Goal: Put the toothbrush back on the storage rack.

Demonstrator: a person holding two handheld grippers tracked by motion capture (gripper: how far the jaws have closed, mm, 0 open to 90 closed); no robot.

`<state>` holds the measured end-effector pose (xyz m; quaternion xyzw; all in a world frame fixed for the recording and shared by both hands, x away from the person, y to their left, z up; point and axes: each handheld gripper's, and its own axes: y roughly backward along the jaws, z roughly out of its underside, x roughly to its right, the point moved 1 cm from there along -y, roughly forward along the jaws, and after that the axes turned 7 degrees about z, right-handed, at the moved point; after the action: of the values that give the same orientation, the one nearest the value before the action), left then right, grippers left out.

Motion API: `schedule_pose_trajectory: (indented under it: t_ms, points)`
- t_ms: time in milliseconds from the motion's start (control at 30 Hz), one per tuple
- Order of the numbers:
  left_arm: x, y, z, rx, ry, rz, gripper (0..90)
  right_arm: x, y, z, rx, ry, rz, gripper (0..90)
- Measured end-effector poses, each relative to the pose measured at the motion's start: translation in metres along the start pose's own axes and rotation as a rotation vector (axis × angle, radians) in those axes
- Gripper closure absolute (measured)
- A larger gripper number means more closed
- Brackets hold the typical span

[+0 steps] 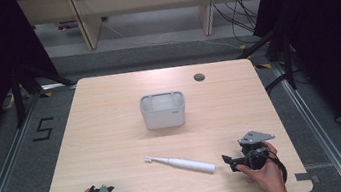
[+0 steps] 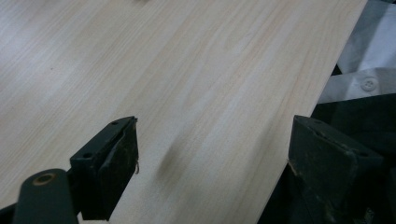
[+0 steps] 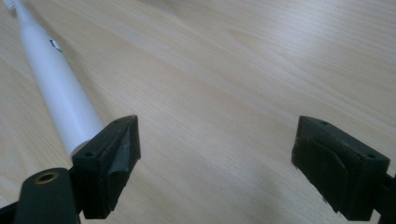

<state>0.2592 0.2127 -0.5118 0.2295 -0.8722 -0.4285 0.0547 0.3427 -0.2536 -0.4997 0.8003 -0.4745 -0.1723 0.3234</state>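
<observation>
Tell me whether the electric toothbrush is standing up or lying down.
Lying down. The white electric toothbrush rests flat on the table, brush head toward the left, handle end near the open right gripper, outside the grey holder.

The pale wood-grain counter (image 1: 113, 134), with a round hole (image 1: 199, 77) near its far right corner, carries a grey rectangular bin (image 1: 163, 110) at its middle and a white electric toothbrush (image 1: 182, 164) lying flat nearer the front edge.
</observation>
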Motion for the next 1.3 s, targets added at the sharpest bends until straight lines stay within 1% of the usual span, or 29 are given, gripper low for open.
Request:
schedule_pose_trajectory:
  t_ms: [67,100,133,167,200,233,267,300,367,400,500,600,633,733,767,800,833,867,900,933,967,1000,1100,1133,1167,1200,1233,1267,1300]
  points:
    - [0.0,0.0,0.0,0.005,0.007,0.008,15.9,-0.001,-0.001,-0.001,0.003,0.014,0.0,15.8]
    - [-0.001,0.001,0.0,-0.001,0.002,0.011,15.8,-0.003,0.0,-0.002,-0.001,0.008,0.001,15.8]
    - [0.0,0.0,0.0,0.007,0.02,0.007,15.9,-0.001,-0.002,-0.003,0.014,0.046,-0.005,15.9]
    - [0.0,0.0,0.0,0.009,0.01,0.002,15.8,-0.002,-0.001,-0.004,0.016,0.052,0.008,16.0]
    - [-0.001,0.001,0.0,0.004,0.007,0.0,15.8,-0.007,0.0,-0.005,-0.013,0.005,-0.01,16.2]
    - [0.0,0.001,0.0,0.009,0.012,0.006,15.8,-0.005,0.0,-0.006,-0.006,0.03,-0.007,16.5]
    - [-0.001,0.001,0.001,-0.007,0.0,0.007,15.9,-0.005,-0.001,-0.007,0.003,0.056,-0.013,16.6]
    - [-0.002,0.0,0.001,-0.002,0.003,-0.005,15.9,-0.009,0.001,-0.008,-0.016,0.022,-0.011,16.7]
    - [-0.002,0.0,0.001,0.003,0.008,-0.005,15.8,-0.011,0.001,-0.009,-0.024,0.017,-0.01,17.2]
    - [-0.002,0.0,0.0,0.004,0.008,-0.004,15.8,-0.012,0.0,-0.012,-0.014,0.064,-0.023,18.8]
    - [-0.002,0.001,0.001,-0.003,0.004,0.008,15.9,-0.017,0.001,-0.015,-0.04,0.07,-0.022,19.8]
    - [-0.002,0.0,0.001,0.003,0.014,0.002,15.9,-0.02,0.001,-0.019,-0.035,0.1,-0.042,21.8]
    - [-0.002,0.0,0.001,0.002,0.013,0.003,15.9,-0.022,0.002,-0.021,-0.045,0.106,-0.045,22.2]
    - [-0.002,0.0,0.001,-0.006,0.006,-0.002,15.8,-0.026,0.001,-0.024,-0.055,0.107,-0.055,25.0]
    - [-0.002,-0.001,0.001,0.001,0.016,-0.001,15.9,-0.027,0.001,-0.025,-0.058,0.114,-0.059,25.4]
    - [-0.002,0.0,0.001,-0.008,0.008,0.01,15.8,-0.028,0.001,-0.026,-0.055,0.118,-0.06,25.7]
    - [-0.003,0.0,0.001,0.001,-0.003,-0.001,15.9,-0.029,0.001,-0.027,-0.061,0.124,-0.066,26.4]
    - [-0.002,-0.001,0.001,0.013,0.017,-0.001,15.8,-0.029,0.001,-0.028,-0.054,0.139,-0.069,27.3]
    - [-0.002,-0.001,0.001,0.01,0.009,-0.001,15.8,-0.033,0.001,-0.029,-0.063,0.123,-0.075,27.5]
    - [-0.002,-0.001,0.001,0.01,0.011,0.0,15.8,-0.032,0.001,-0.031,-0.062,0.145,-0.076,27.5]
    - [-0.002,-0.002,0.001,0.011,0.018,0.0,15.9,-0.033,0.001,-0.032,-0.061,0.146,-0.079,27.6]
    - [-0.002,-0.002,0.001,0.011,0.019,-0.002,15.8,-0.033,0.0,-0.033,-0.054,0.163,-0.082,27.7]
    - [-0.003,-0.001,0.001,0.004,0.007,0.003,15.8,-0.037,0.001,-0.036,-0.079,0.162,-0.095,28.0]
    - [-0.003,-0.001,0.001,0.004,0.007,0.002,15.8,-0.037,-0.001,-0.037,-0.072,0.176,-0.093,28.2]
    - [-0.003,-0.001,0.001,0.004,0.007,0.002,15.8,-0.039,0.0,-0.037,-0.082,0.163,-0.098,28.4]
    - [-0.003,-0.001,0.001,0.003,0.007,0.003,15.9,-0.038,-0.002,-0.038,-0.07,0.183,-0.097,28.4]
    - [-0.003,-0.001,0.001,0.005,0.008,0.003,15.8,-0.039,-0.002,-0.039,-0.079,0.184,-0.099,28.6]
    - [-0.003,-0.001,0.001,0.007,0.01,0.001,15.9,-0.04,-0.003,-0.04,-0.069,0.19,-0.099,28.9]
    - [-0.003,-0.001,0.001,0.009,0.013,-0.001,15.8,-0.041,-0.004,-0.042,-0.068,0.207,-0.114,28.9]
